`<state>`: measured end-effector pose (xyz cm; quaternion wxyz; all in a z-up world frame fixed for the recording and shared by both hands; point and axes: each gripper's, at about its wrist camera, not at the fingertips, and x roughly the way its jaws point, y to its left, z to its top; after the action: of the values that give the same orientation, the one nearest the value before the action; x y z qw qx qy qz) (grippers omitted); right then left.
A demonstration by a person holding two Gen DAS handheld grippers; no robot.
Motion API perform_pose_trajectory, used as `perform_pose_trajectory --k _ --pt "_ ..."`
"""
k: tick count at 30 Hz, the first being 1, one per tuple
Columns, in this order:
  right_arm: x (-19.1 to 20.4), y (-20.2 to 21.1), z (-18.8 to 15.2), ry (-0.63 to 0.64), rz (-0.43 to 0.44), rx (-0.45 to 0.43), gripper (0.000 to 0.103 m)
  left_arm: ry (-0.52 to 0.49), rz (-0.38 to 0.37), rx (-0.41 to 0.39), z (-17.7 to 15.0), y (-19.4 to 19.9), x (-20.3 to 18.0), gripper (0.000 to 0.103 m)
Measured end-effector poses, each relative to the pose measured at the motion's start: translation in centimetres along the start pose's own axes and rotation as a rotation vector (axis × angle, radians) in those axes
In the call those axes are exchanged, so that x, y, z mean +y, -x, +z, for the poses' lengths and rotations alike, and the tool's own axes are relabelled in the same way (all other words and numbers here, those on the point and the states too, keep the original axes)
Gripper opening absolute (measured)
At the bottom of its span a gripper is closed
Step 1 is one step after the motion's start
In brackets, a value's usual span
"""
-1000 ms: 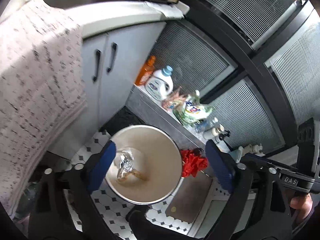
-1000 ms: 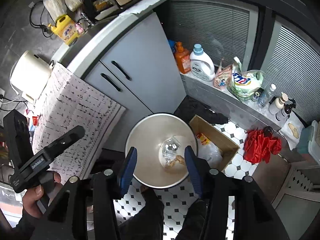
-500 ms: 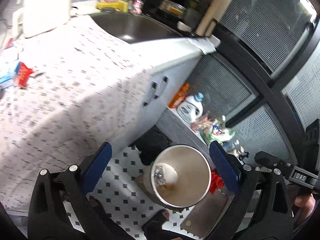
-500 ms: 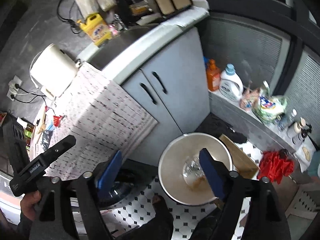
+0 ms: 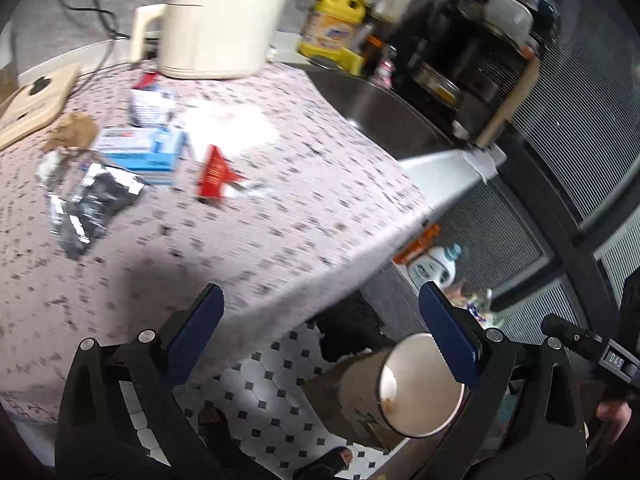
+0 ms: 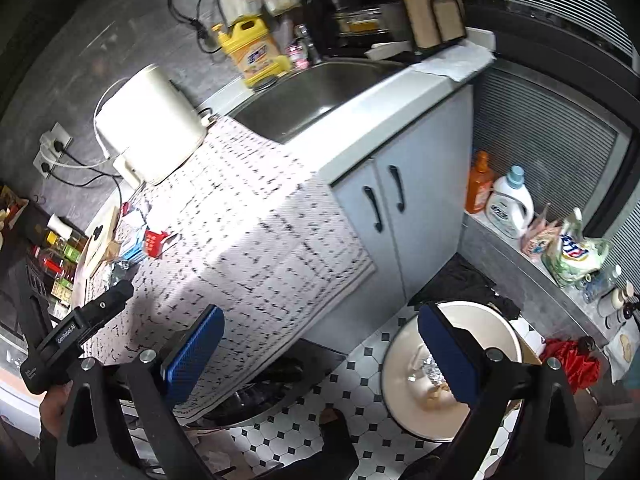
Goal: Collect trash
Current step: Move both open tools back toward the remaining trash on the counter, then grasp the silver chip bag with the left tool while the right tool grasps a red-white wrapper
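Blue pads line both claws, and nothing sits between either pair. The right gripper (image 6: 320, 344) is tipped steeply downward over the counter's edge, its jaws spread wide and opening, one finger over the patterned cloth (image 6: 256, 240), the other over the round bin (image 6: 404, 344) on the tiled floor (image 6: 360, 436). Inside the bin lie a clear crumpled wrapper (image 6: 420, 364) and a brownish scrap beneath it. The left gripper (image 5: 320, 332) also angles down with its jaws wide apart, held above the cloth's (image 5: 260, 248) near edge, the bin (image 5: 400, 404) low at its right finger. Further out on the cloth the remaining trash lies scattered: a red wrapper (image 5: 216, 178), a black and silver foil packet (image 5: 90, 204), a blue and white box (image 5: 144, 152) and a brown crumpled paper (image 5: 74, 132). Behind them stands a cream kettle (image 5: 216, 20), with a yellow detergent bottle (image 5: 332, 28) beside the sink (image 5: 384, 112). A hand (image 6: 54, 404) grips the left tool's handle at the right view's lower left.
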<state>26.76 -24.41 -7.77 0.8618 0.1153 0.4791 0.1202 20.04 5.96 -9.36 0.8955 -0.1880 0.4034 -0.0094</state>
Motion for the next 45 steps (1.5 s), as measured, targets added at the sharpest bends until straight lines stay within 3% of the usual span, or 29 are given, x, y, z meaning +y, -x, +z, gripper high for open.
perform_pose_trajectory --k 13,20,30,33,35,45 --pt "10.1 -3.9 1.1 0.136 0.033 0.03 0.095 0.072 0.047 -0.108 3.2 2.7 9.7 0.096" --pt "14.8 -7.1 1.1 0.15 0.037 0.04 0.093 0.071 0.067 -0.077 4.5 1.8 14.6 0.074" --pt "20.1 -10.7 0.3 0.144 0.03 0.086 0.087 0.013 0.031 0.032 5.9 -1.4 18.3 0.067" --pt "21.1 -11.4 0.4 0.154 0.017 0.098 0.086 0.001 0.015 0.059 5.8 -2.1 18.6 0.05" --pt "21.8 -11.8 0.5 0.162 0.014 0.1 0.086 0.001 0.008 0.062 5.8 -2.0 18.9 0.03" --pt "26.0 -14.2 1.6 0.239 0.034 0.12 0.081 0.08 0.015 -0.001 5.2 1.8 22.4 0.026"
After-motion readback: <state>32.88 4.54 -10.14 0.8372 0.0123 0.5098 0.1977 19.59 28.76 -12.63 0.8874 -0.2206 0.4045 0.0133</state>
